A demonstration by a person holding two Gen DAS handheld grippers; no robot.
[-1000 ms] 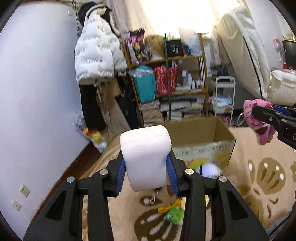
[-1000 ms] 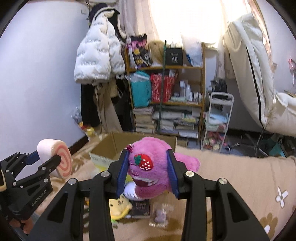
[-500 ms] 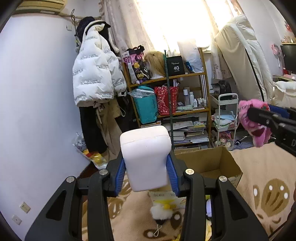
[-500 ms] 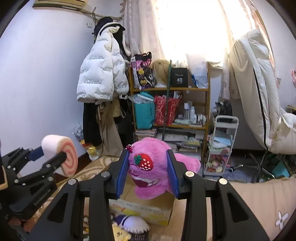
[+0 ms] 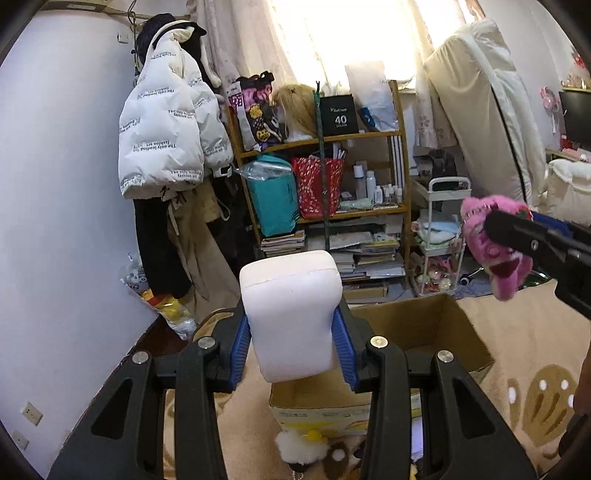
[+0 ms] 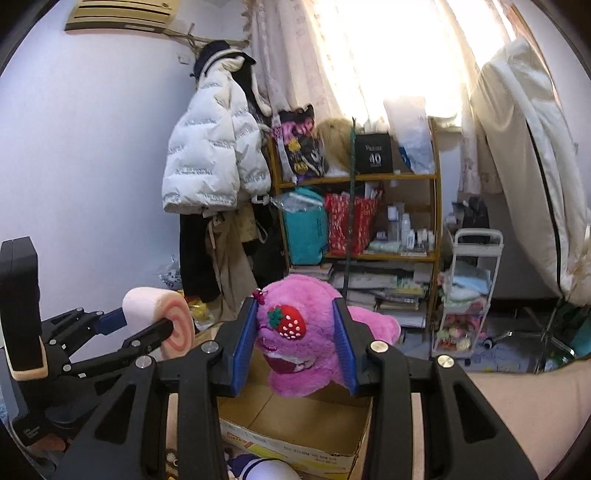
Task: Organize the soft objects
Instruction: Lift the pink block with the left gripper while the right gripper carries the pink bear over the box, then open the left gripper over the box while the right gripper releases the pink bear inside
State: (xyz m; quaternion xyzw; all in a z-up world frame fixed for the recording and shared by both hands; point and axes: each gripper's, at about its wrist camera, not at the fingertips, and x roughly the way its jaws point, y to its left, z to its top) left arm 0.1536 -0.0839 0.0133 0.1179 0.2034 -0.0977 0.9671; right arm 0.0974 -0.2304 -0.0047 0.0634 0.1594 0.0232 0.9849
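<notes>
Grippers [image 5: 291, 321] [image 6: 301, 325] level — fingers [image 6: 243, 338] on toys

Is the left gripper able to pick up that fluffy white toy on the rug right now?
Probably not: the left gripper is already shut on a swirl-roll cushion, so its jaws are full. The fluffy white toy lies below, beside the cardboard box.

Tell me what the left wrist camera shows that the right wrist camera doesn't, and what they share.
Only the left wrist view shows the wall sockets and a fluffy white pompom toy on the patterned beige rug.

Only the right wrist view shows the wall air conditioner and the strawberry on the pink plush.

Both show the open cardboard box, the pink plush toy in the right gripper, and the white-and-pink swirl roll cushion in the left gripper.
</notes>
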